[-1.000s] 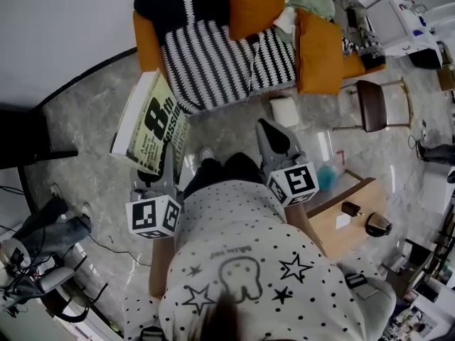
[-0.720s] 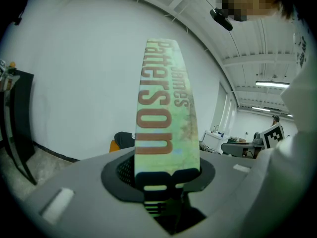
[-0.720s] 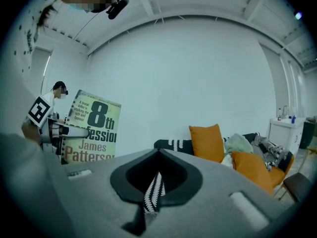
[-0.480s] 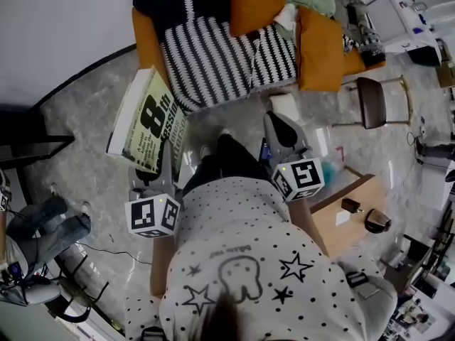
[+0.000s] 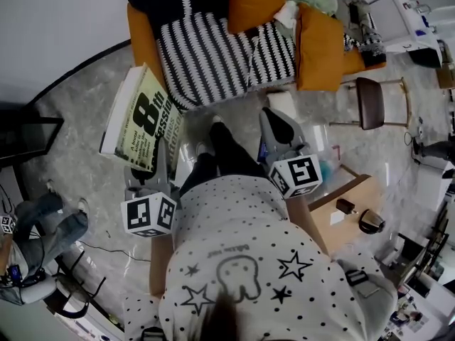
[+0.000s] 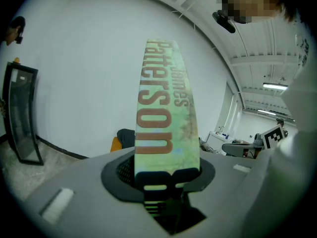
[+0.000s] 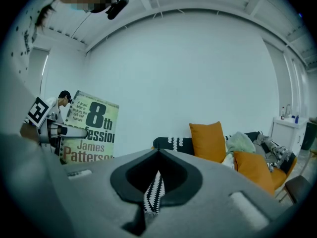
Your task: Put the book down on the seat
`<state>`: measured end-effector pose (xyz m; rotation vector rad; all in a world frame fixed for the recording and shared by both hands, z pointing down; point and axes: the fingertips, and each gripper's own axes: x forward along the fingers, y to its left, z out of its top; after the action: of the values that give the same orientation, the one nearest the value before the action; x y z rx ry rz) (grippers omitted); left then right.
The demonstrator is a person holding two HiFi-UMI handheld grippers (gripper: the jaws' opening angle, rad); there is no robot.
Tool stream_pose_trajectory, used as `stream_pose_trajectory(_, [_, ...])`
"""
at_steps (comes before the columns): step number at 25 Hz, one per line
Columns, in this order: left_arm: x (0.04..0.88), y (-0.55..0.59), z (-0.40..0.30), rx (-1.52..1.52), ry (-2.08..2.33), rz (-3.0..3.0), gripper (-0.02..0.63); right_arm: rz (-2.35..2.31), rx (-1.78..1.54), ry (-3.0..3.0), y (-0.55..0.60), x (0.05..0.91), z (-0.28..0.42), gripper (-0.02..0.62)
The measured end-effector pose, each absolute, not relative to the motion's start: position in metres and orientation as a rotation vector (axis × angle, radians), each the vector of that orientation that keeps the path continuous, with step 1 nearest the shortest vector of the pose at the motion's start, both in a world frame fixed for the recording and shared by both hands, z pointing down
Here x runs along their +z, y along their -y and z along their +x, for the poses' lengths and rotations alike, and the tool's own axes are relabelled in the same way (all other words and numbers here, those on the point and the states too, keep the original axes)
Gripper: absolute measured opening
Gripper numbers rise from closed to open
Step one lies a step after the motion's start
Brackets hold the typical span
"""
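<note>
A thick book (image 5: 142, 123) with a yellow-green cover printed "8th" stands upright over the floor, left of the sofa. My left gripper (image 5: 162, 160) is shut on its lower edge. In the left gripper view the book's spine (image 6: 166, 118) rises straight out of the jaws of the left gripper (image 6: 166, 180). The seat (image 5: 206, 55) is a sofa under a black-and-white zigzag blanket, ahead and to the right of the book. My right gripper (image 5: 274, 125) hovers over the floor before the sofa, shut and holding nothing. In its own view the right gripper (image 7: 156, 185) faces the book (image 7: 91, 128) and the sofa (image 7: 173, 144).
Orange cushions (image 5: 256, 2) (image 5: 320, 45) lean on the sofa, with clothes piled at its right end. A dark stool (image 5: 371, 104) and a wooden table (image 5: 348, 222) stand at the right. A white block (image 5: 283, 106) lies on the floor by the sofa. Another person (image 5: 43, 226) is at lower left.
The person has stepped forward, one leg now stretched towards the sofa. The book and left gripper have shifted slightly left and nearer the sofa. The grip has not changed.
</note>
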<state>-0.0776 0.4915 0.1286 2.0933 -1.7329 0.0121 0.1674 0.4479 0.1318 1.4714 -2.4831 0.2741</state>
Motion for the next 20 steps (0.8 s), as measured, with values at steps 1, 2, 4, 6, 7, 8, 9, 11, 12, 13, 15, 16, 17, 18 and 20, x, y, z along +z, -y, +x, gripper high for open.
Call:
stream_pose_trajectory(1, [0.129,-0.487,-0.077,0.012,1.734,2.089,0.166,1.464,0.277,2.483,-0.444,0.133,0.167,-0.002])
stream_pose_trajectory(2, [0.130,-0.483,-0.077,0.014,1.734,2.082,0.166,1.457,0.283,2.480,-0.439,0.135,0.166,-0.003])
stream_pose_trajectory(4, [0.132,-0.472,-0.075,0.020,1.733,2.067,0.166,1.443,0.296,2.476,-0.429,0.140,0.167,-0.002])
stream_pose_trajectory(6, [0.135,-0.462,-0.072,0.021,1.737,2.062,0.166,1.434,0.303,2.478,-0.418,0.142,0.170,-0.003])
stream_pose_trajectory(7, [0.136,-0.457,-0.071,0.022,1.739,2.059,0.166,1.429,0.304,2.480,-0.413,0.142,0.171,-0.002])
stream_pose_trajectory(8, [0.136,-0.454,-0.069,0.022,1.741,2.055,0.166,1.423,0.305,2.481,-0.409,0.142,0.173,-0.002])
stream_pose_trajectory(9, [0.136,-0.450,-0.067,0.020,1.743,2.050,0.166,1.416,0.305,2.483,-0.406,0.142,0.174,-0.003])
stream_pose_trajectory(11, [0.135,-0.444,-0.062,0.012,1.749,2.042,0.166,1.395,0.304,2.489,-0.398,0.143,0.176,-0.002])
stream_pose_trajectory(12, [0.134,-0.439,-0.059,0.006,1.752,2.040,0.166,1.383,0.303,2.494,-0.393,0.143,0.177,-0.002])
stream_pose_trajectory(13, [0.133,-0.434,-0.056,0.001,1.756,2.040,0.166,1.372,0.303,2.499,-0.386,0.144,0.178,-0.002])
stream_pose_trajectory(15, [0.133,-0.419,-0.049,-0.002,1.763,2.037,0.166,1.349,0.307,2.511,-0.368,0.145,0.181,-0.002])
stream_pose_trajectory(16, [0.134,-0.409,-0.045,0.000,1.769,2.032,0.166,1.340,0.309,2.517,-0.356,0.146,0.184,-0.003])
stream_pose_trajectory(17, [0.134,-0.399,-0.041,0.002,1.775,2.028,0.166,1.331,0.309,2.523,-0.346,0.147,0.186,-0.002])
stream_pose_trajectory(18, [0.134,-0.391,-0.040,0.004,1.783,2.025,0.166,1.324,0.307,2.530,-0.337,0.148,0.188,-0.002])
stream_pose_trajectory(20, [0.133,-0.383,-0.040,0.003,1.804,2.022,0.166,1.311,0.298,2.541,-0.327,0.147,0.188,-0.002])
